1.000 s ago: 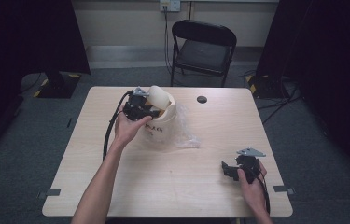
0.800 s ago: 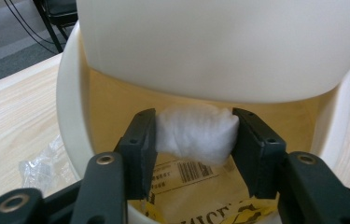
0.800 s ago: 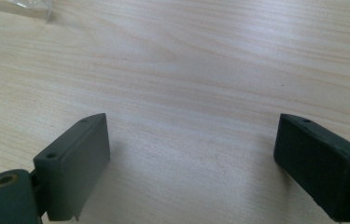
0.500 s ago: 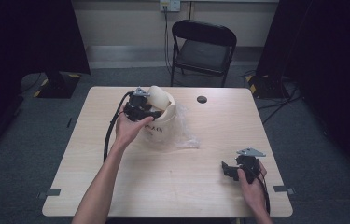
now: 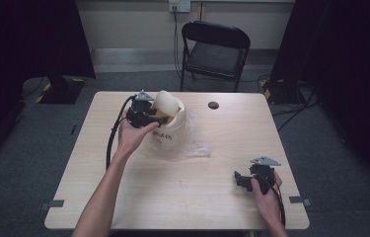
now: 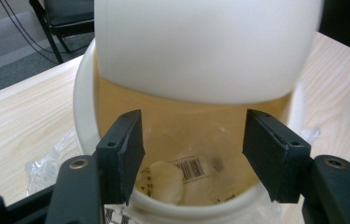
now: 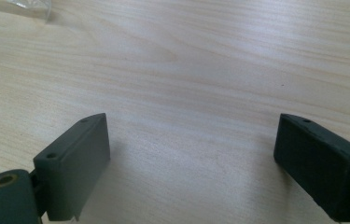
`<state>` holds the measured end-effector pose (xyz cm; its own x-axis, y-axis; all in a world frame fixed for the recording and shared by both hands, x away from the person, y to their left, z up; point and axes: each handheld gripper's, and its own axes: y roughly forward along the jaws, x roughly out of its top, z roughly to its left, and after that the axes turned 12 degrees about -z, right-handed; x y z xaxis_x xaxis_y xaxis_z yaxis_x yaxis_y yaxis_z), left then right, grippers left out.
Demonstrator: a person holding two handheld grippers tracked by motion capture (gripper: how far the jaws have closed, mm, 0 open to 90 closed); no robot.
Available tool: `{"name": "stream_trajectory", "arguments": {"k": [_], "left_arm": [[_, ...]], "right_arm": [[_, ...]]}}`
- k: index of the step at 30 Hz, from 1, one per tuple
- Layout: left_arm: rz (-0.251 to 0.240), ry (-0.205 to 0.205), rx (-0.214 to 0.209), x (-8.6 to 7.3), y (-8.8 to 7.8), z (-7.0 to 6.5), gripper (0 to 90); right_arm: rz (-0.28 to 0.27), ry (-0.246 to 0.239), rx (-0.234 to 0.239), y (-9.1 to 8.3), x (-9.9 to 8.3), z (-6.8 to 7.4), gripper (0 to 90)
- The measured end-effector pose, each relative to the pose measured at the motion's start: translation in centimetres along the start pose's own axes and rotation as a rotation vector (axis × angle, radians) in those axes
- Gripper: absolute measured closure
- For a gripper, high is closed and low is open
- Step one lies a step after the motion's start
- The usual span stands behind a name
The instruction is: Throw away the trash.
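Observation:
A white plastic bucket [image 5: 170,133] stands on the table's far left half. Its white lid [image 5: 165,102] leans tilted in the mouth. My left gripper [image 5: 160,118] is at the bucket's near rim and points into it. In the left gripper view its jaws [image 6: 193,154] have just been opening. They stand apart with nothing pinched between them, and the lid [image 6: 205,46] lies just beyond them. A packet with a barcode [image 6: 189,170] lies inside the bucket [image 6: 81,93]. My right gripper [image 5: 239,178] rests low at the near right, its jaws [image 7: 196,168] wide open over bare wood.
Crumpled clear plastic [image 5: 197,145] lies against the bucket's right side. A small black cap [image 5: 213,105] sits near the far edge of the table [image 5: 172,197]. A black folding chair [image 5: 214,49] stands behind the table. The left gripper's cable [image 5: 111,138] loops along the left.

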<state>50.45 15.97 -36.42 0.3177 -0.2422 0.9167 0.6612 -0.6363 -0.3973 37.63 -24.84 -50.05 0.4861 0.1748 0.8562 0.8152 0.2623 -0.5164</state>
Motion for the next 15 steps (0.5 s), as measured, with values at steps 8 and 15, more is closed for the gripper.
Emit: {"name": "stream_trajectory", "arguments": {"k": [8,15], "left_arm": [[-0.07,-0.034,-0.006,-0.7,-2.4,0.3,30.0],[-0.126,-0.067,-0.032,-1.8,-5.3,1.2,20.9]], "right_arm": [[0.0,0.0,0.0,0.0,0.0,0.0,9.7],[0.0,0.0,0.0,0.0,0.0,0.0,9.8]]}}
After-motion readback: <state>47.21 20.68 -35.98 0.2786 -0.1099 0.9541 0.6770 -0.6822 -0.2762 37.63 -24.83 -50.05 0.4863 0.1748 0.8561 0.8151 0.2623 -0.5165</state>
